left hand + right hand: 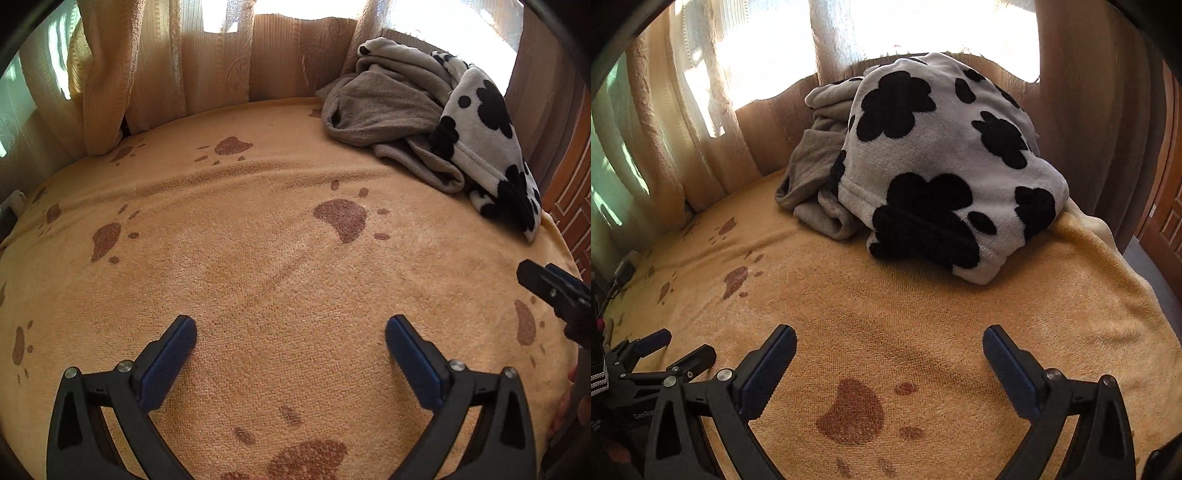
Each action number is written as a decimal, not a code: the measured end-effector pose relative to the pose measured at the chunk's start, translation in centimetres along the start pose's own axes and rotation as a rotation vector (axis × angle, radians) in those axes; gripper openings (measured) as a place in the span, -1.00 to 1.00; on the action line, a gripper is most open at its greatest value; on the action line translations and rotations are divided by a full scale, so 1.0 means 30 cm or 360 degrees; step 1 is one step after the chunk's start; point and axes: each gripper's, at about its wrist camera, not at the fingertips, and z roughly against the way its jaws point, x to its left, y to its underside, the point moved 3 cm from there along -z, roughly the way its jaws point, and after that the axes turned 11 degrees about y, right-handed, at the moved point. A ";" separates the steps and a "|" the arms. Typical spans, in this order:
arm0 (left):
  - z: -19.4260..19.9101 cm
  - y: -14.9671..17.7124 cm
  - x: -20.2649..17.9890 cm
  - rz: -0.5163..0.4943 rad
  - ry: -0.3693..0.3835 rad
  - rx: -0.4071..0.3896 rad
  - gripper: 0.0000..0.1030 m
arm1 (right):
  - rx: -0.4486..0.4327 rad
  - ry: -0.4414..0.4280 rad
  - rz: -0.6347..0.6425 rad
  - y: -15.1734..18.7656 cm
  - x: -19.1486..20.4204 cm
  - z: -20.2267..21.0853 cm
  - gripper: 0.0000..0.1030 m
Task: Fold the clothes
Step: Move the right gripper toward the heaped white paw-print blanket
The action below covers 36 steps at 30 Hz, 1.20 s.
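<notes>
Well, both grippers [291,326] [889,338] spread w/ nothing held, over paw-print blanket [258,280]; curtains [207,66] behind.

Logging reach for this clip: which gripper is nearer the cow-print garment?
Right. The right gripper faces the cow-print garment almost head-on; the left gripper sits farther left, the garment far off to its right. Neither touches it.
</notes>
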 end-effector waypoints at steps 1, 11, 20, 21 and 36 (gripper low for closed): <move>0.001 0.002 -0.001 -0.0001 -0.0005 0.0003 1.00 | 0.0045 0.0006 0.0002 0.002 0.001 -0.018 0.99; -0.036 -0.038 0.021 0.0004 0.0002 0.0017 1.00 | 0.0098 0.0233 0.0247 0.028 0.082 -0.034 1.00; -0.030 -0.006 0.018 0.0002 -0.0001 0.0005 1.00 | 0.0106 0.0244 0.0239 0.000 0.191 -0.069 1.00; -0.032 -0.007 0.019 0.0002 0.0000 0.0005 1.00 | 0.0107 0.0246 0.0240 -0.004 0.205 -0.076 1.00; -0.033 -0.004 0.017 0.0000 -0.0001 0.0003 1.00 | 0.0101 0.0189 0.0248 0.025 0.036 -0.039 1.00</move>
